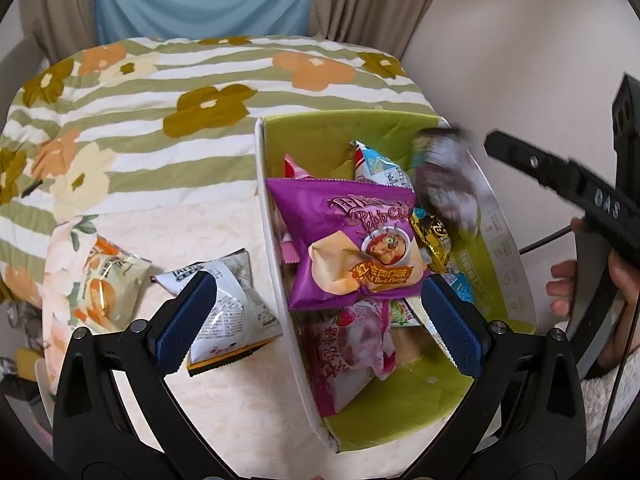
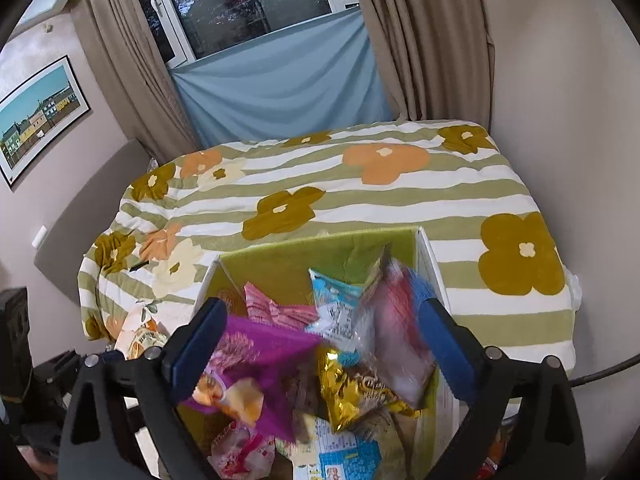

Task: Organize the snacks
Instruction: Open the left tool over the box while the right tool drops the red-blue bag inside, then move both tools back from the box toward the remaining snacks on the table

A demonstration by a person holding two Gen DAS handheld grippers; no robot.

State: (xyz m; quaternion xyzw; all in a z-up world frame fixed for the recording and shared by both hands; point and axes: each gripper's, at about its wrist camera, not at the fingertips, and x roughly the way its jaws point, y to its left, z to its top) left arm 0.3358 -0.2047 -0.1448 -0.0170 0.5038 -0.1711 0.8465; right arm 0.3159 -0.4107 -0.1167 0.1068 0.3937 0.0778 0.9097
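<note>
Here, farthest left in the left wrist view, an orange-and-cream snack packet [image 1: 106, 284] lies flat on the pale floral cloth [image 1: 224, 392] that covers the surface. Just to its right rests a white packet [image 1: 224, 300] with dark printing, close beside the box but outside it. The left gripper [image 1: 316, 320] hangs above them with its jaws spread wide and nothing between them; one blue pad [image 1: 186, 320] sits over the white packet, the other over the box.

Next comes the green-lined box [image 1: 400, 408], its white wall [image 1: 276, 248] facing the loose packets. It is heaped with snacks: a purple potato chip bag [image 1: 344, 240] lies on top, a pink strawberry-print bag [image 1: 348, 356] below it, a gold packet [image 1: 434, 236] and a light blue packet [image 1: 380, 164] farther in. Over the box's far right corner a dark, motion-blurred packet [image 1: 448, 176] is in the air, touching neither finger.

To the right, the right gripper [image 2: 320, 344] hangs over the same box with jaws apart and nothing gripped; in its own view a blurred pinkish packet [image 2: 396, 332] shows close to its right pad, apparently the falling one. A hand [image 1: 568, 284] holds that gripper's handle at the edge.

Behind everything lies a bed with a striped, flowered quilt [image 2: 360, 208].
</note>
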